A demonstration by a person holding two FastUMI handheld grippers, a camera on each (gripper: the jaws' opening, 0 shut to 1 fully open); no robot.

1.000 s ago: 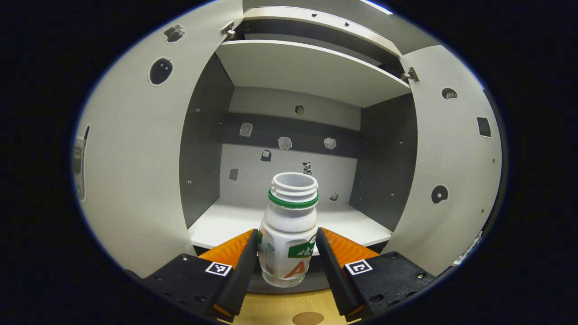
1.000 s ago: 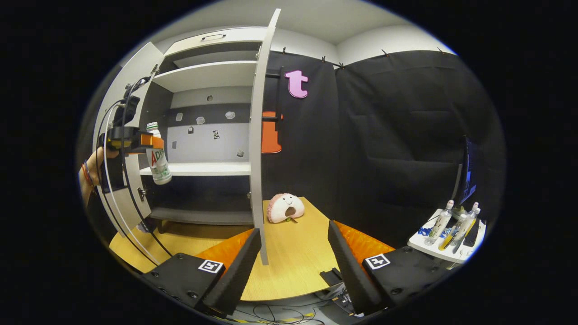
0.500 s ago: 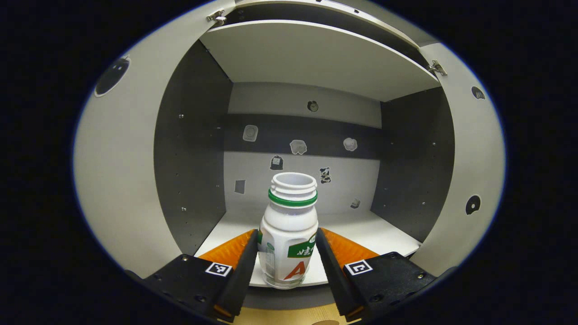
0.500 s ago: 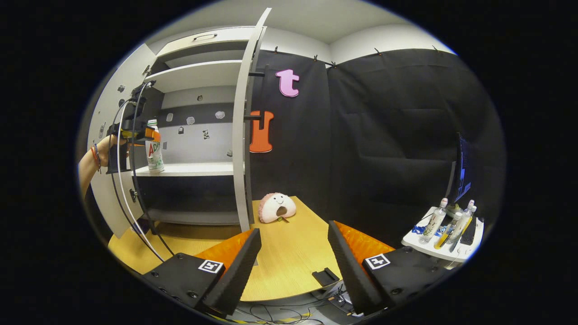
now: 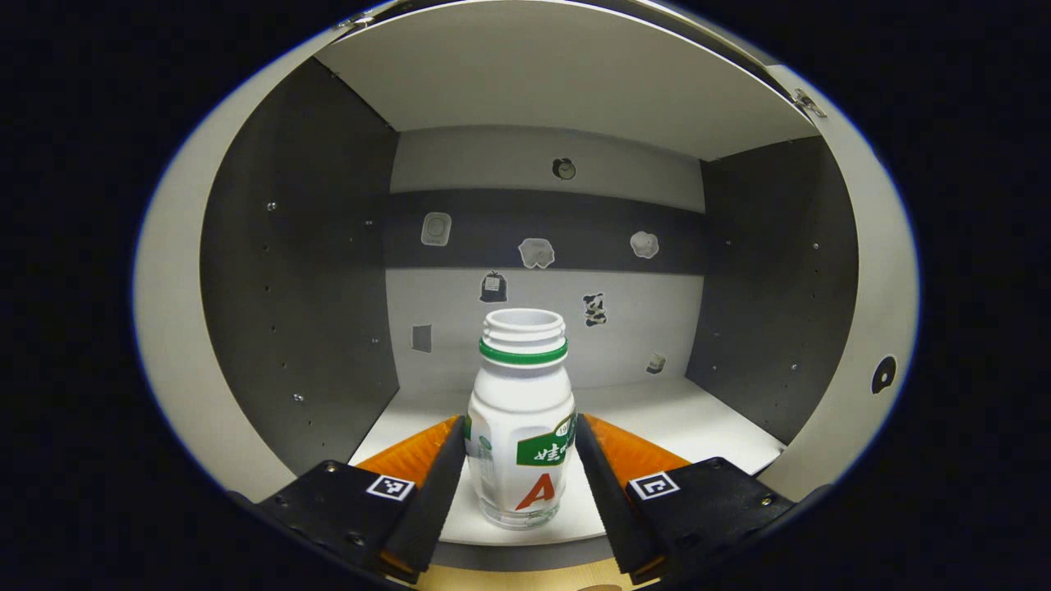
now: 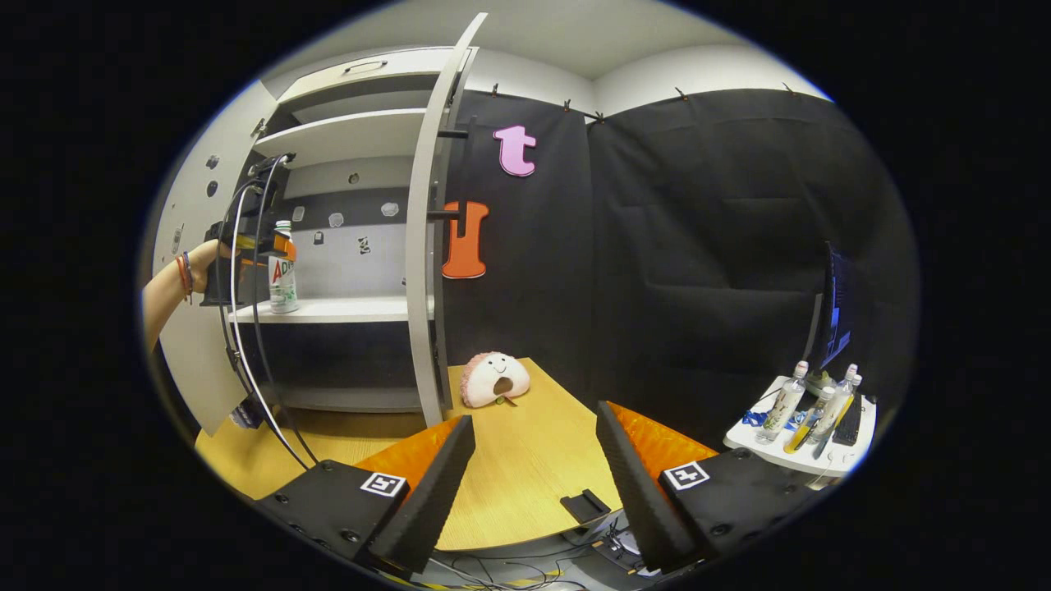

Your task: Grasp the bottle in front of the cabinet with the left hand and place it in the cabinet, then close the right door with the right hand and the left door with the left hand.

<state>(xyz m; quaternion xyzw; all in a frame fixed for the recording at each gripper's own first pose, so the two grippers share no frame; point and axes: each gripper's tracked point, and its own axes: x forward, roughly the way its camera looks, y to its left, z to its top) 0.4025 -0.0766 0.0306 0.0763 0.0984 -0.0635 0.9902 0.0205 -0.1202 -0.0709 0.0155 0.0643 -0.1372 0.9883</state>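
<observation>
left gripper (image 5: pixel 519 468) pinching bottle (image 5: pixel 520 427), lower centre, base on cabinet shelf (image 5: pixel 698 423) | right gripper (image 6: pixel 534 460) spread, idle | advice: release slowly, retreat straight, keep bottle upright

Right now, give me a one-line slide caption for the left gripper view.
Left gripper holds the capless bottle upright on the cabinet shelf.

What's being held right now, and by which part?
The left hand-held gripper grips the bottle by the sides of its lower body. The right hand-held gripper holds nothing.
</observation>
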